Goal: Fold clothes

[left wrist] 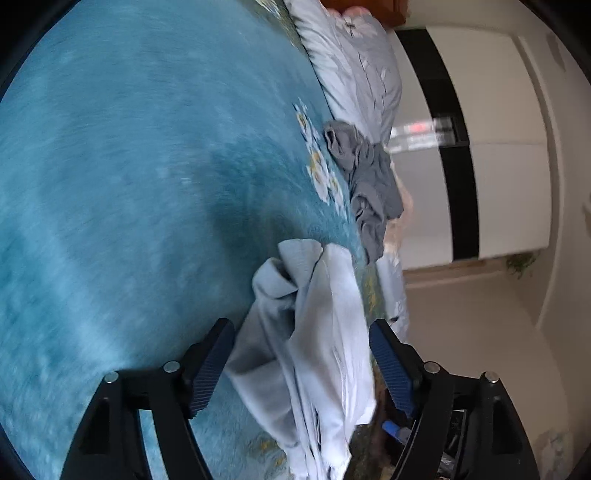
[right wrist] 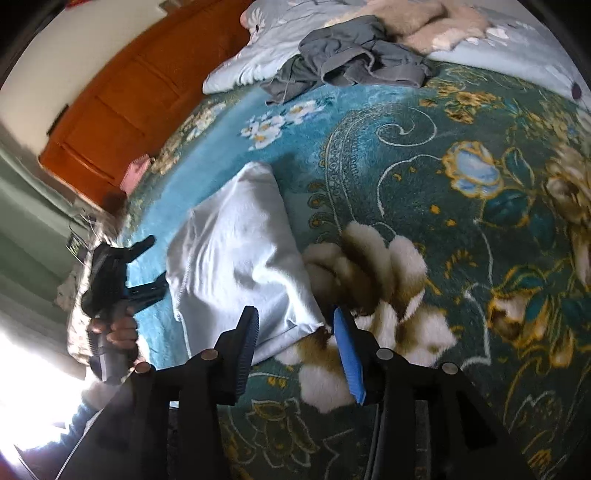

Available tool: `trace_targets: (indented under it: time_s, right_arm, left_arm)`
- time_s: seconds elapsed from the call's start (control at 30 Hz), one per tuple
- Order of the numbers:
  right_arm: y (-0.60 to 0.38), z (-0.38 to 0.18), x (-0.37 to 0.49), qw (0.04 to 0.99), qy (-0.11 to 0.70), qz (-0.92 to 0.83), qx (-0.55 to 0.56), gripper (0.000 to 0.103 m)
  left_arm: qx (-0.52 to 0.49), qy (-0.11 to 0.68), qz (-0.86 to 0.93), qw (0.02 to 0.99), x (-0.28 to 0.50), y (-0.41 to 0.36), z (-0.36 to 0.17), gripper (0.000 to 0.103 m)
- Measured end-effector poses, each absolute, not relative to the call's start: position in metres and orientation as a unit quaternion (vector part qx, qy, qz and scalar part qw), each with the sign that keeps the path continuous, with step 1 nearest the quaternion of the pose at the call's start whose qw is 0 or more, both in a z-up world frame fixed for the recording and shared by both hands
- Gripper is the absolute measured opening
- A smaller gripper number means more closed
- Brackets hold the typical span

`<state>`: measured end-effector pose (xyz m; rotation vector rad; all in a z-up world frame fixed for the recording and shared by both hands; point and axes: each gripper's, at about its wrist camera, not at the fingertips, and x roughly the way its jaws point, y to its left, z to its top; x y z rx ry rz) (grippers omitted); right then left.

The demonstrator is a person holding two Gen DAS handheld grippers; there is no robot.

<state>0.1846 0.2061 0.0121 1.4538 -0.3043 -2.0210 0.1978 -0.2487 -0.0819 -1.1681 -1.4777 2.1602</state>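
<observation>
A pale blue garment [right wrist: 236, 251] lies bunched on the teal flowered blanket [right wrist: 424, 155]. My right gripper [right wrist: 295, 313] is open, and the garment's near corner lies between its fingers. In the right wrist view a hand holds my left gripper [right wrist: 155, 266] at the garment's left edge. In the left wrist view my left gripper [left wrist: 301, 325] is open wide, with the crumpled pale garment [left wrist: 317, 314] running between its fingers. A grey garment [left wrist: 369, 177] lies crumpled farther off near the bed's edge, and the grey garment [right wrist: 351, 55] also shows at the top of the right wrist view.
A pale flowered pillow [right wrist: 258, 48] and a beige fluffy throw [right wrist: 424, 26] lie behind the grey garment. An orange wooden headboard [right wrist: 122, 103] stands at the left. The left wrist view shows the bed's edge, the floor [left wrist: 461, 314] and a white wall beyond.
</observation>
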Motion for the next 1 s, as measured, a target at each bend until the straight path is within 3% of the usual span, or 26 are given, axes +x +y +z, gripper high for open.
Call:
trace_targets:
  time_s: [0.3, 0.33, 0.37, 0.4, 0.43, 0.47, 0.73, 0.83, 1.0]
  right_arm:
    - [0.222, -0.024, 0.2, 0.305, -0.207, -0.734, 0.57, 0.046]
    - [0.224, -0.03, 0.201, 0.301, -0.214, -0.73, 0.575, 0.046]
    - [0.225, -0.033, 0.201, 0.297, -0.22, -0.728, 0.577, 0.046]
    - [0.226, -0.036, 0.202, 0.296, -0.226, -0.726, 0.579, 0.046]
    - [0.228, -0.038, 0.202, 0.294, -0.231, -0.724, 0.58, 0.046]
    - [0.228, -0.04, 0.203, 0.293, -0.235, -0.722, 0.581, 0.046]
    - [0.222, -0.039, 0.21, 0.312, -0.247, -0.716, 0.573, 0.046]
    - [0.22, -0.042, 0.213, 0.322, -0.262, -0.708, 0.571, 0.053]
    - [0.211, -0.047, 0.214, 0.338, -0.284, -0.694, 0.568, 0.054]
  left_arm:
    - [-0.428, -0.467, 0.756, 0.167, 0.164, -0.23, -0.074, 0.076]
    - [-0.431, -0.463, 0.758, 0.161, 0.161, -0.229, -0.074, 0.066]
    - [-0.439, -0.456, 0.76, 0.148, 0.16, -0.227, -0.074, 0.044]
    - [-0.448, -0.45, 0.761, 0.135, 0.159, -0.225, -0.075, 0.031]
    - [-0.457, -0.445, 0.761, 0.123, 0.159, -0.222, -0.077, 0.021]
    - [-0.458, -0.444, 0.762, 0.114, 0.162, -0.221, -0.078, 0.019]
    - [-0.414, -0.469, 0.778, 0.062, 0.225, -0.231, -0.058, 0.014]
    - [-0.398, -0.492, 0.773, 0.039, 0.264, -0.239, -0.056, 0.014]
    - [-0.385, -0.533, 0.753, 0.025, 0.306, -0.249, -0.068, 0.014]
